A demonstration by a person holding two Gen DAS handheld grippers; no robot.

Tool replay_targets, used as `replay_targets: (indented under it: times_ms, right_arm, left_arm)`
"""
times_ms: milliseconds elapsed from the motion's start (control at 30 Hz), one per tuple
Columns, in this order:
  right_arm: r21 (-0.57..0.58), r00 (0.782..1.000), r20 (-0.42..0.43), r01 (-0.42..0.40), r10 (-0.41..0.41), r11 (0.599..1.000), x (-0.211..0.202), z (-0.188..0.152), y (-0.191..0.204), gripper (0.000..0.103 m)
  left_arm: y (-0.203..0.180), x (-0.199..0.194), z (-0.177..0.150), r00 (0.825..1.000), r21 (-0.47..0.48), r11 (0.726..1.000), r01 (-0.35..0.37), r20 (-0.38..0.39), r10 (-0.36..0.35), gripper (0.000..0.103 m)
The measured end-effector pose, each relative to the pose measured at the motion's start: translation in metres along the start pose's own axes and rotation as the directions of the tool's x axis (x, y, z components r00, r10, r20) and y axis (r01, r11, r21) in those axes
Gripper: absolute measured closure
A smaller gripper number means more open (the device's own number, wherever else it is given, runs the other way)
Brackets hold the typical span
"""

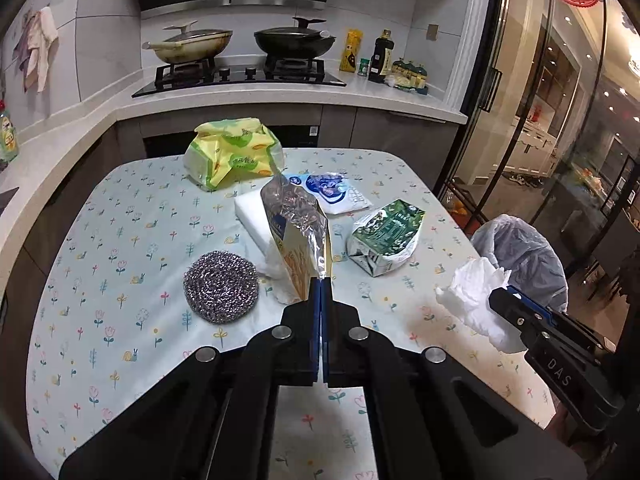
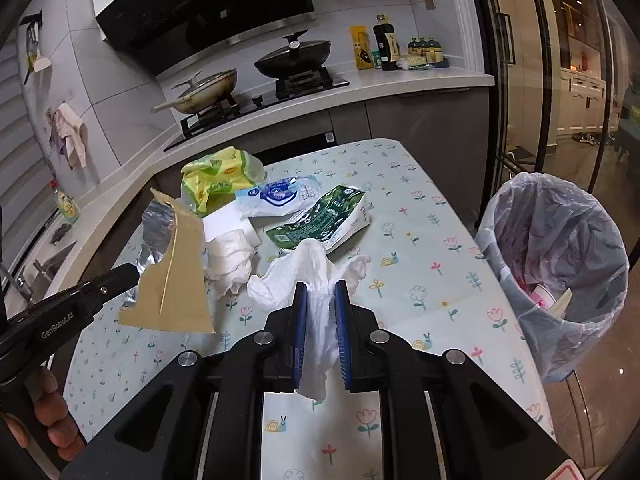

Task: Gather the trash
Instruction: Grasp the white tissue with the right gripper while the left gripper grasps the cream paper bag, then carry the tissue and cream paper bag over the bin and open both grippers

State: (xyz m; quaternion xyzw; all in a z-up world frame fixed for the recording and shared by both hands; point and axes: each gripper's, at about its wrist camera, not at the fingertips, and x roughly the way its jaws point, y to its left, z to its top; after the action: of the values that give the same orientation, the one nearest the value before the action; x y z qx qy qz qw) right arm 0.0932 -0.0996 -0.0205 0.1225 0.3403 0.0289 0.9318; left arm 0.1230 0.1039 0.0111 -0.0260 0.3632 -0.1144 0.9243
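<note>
Left claw [image 1: 321,280] pressed together on edge of torn foil snack bag [image 1: 298,232], held up off tabletop [image 1: 120,208]. Right claw [image 2: 321,288] pinching crumpled white tissue [image 2: 304,272], also lifted. Green carton [image 2: 320,220] w/ more wrappers on tabletop behind; lined trash bin [image 2: 560,264] beside tabletop's right edge.

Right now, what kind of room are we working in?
A home kitchen, most likely. A gas stove carries two lidded woks under a range hood, sauce bottles stand on the counter, and a table with a floral cloth sits beside a lined trash bin.
</note>
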Motion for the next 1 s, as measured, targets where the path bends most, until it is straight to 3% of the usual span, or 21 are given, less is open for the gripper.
replay_targets:
  times_ms: [500,767,833,900,1000]
  right_arm:
    - [0.028,0.994,0.106,0.037,-0.039,0.999,-0.05,0.026,-0.057,0.094]
    - [0.069,0.997,0.056,0.045,-0.049,0.997,-0.049,0.003,-0.092,0.094]
    - [0.072,0.999,0.025,0.045,-0.047,0.996,-0.043,-0.007,-0.095,0.082]
    - [0.07,0.999,0.001,0.049,-0.049,0.996,-0.035,-0.018,-0.094,0.05]
    - [0.064,0.998,-0.05,0.036,-0.033,0.997,-0.016,-0.027,-0.09,0.047]
  left_arm:
    - [-0.086,-0.02,0.021,0.997,0.094,0.993,0.066,0.042,-0.071,0.103]
    - [-0.111,-0.007,0.006,0.996,0.108,0.99,0.085,-0.004,-0.085,0.103]
    - [-0.112,-0.004,0.002,0.996,0.103,0.991,0.084,-0.017,-0.083,0.103]
    - [-0.115,-0.001,-0.003,0.997,0.102,0.991,0.081,-0.027,-0.078,0.103]
    - [-0.118,0.003,-0.006,0.997,0.109,0.991,0.076,-0.035,-0.073,0.103]
